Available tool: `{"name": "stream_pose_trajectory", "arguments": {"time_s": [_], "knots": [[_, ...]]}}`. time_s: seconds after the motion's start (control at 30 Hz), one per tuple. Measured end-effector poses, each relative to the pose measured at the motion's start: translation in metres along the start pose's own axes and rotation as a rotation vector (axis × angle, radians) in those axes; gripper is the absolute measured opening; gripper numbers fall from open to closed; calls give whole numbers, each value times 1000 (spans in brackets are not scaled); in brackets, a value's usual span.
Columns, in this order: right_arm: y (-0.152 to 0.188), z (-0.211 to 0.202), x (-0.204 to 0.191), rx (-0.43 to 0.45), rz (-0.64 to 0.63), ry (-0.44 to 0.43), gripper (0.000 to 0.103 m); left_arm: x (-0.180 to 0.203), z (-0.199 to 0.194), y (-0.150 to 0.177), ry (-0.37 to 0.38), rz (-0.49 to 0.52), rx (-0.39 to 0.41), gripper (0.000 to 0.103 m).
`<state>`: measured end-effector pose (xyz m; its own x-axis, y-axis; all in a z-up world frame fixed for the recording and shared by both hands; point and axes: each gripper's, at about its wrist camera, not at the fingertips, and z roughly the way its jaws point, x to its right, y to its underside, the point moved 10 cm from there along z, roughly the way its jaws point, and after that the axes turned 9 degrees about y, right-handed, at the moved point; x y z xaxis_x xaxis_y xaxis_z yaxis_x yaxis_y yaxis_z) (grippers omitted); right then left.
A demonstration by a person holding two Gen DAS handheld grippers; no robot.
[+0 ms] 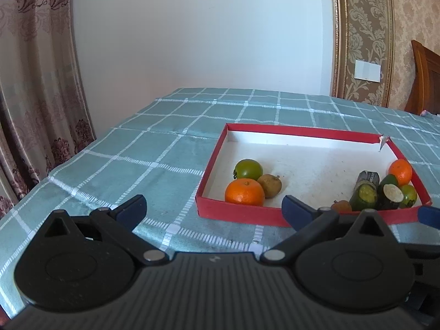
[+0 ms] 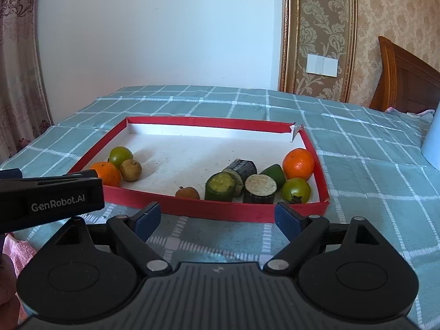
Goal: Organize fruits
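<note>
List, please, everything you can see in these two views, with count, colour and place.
tray: one, red rim, white floor, on the cloth.
oranges: two, orange; one at the tray's left, one at its right.
green tomatoes: two, green; one left, one right.
brown fruits: two; a tan one left, a small reddish-brown one at the near rim.
cut stalk pieces: four, dark green, right of centre.
tablecloth: one, teal with white checks.
curtain: one, patterned pink, far left.
wall switch: one, white, on patterned wallpaper.
headboard: one, brown wood, far right.
left hand-held gripper: open, before the tray.
right hand-held gripper: open, before the tray.
</note>
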<state>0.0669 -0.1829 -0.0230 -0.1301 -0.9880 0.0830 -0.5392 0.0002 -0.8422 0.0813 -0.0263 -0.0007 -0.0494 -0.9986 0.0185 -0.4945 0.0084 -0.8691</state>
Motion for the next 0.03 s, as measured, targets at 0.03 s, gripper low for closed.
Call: {"name": "stream_pose_trajectory", "arguments": {"time_s": [0.03], "knots": [[0,0,-1,1,2,-4,90,0,0,0,5,0,1,103]]}}
